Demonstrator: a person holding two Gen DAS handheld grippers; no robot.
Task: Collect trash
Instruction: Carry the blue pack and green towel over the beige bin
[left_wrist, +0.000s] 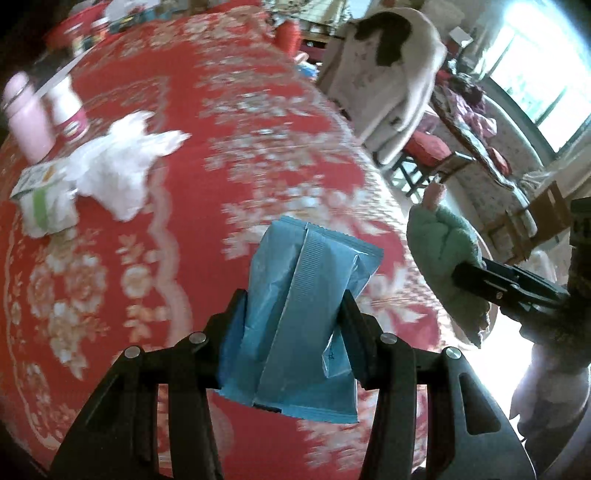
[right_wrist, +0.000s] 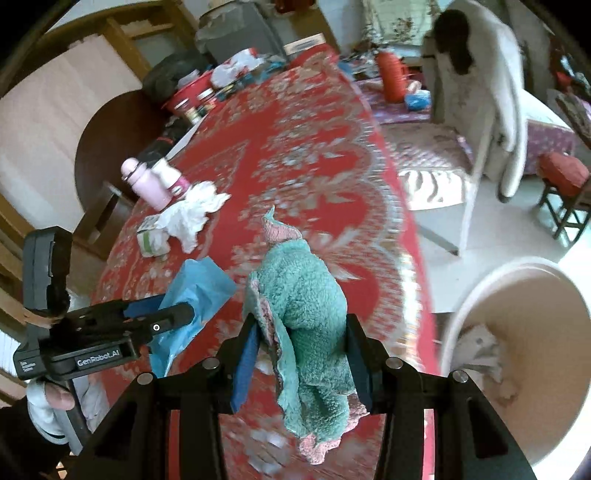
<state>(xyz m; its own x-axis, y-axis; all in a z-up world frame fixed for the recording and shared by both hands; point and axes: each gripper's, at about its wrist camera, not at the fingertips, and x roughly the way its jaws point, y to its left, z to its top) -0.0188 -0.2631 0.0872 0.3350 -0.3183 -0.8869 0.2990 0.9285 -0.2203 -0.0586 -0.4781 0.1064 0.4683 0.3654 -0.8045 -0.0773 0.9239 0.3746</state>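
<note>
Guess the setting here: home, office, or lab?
Most likely a lived-in home, a dining or living room. A table under a red floral tablecloth carries a pink flask and crumpled tissues; a chair draped with a white garment stands beside it, with a red-cushioned stool nearby.

We are looking at a lived-in home: a red floral cloth (right_wrist: 314, 155) covering the desk, a coat-draped chair (right_wrist: 476, 96) standing beside its edge.

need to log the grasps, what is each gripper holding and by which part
The left gripper is shut on the blue wrapper across its middle. The right gripper is shut on the green cloth, bunched, around its middle.
</note>
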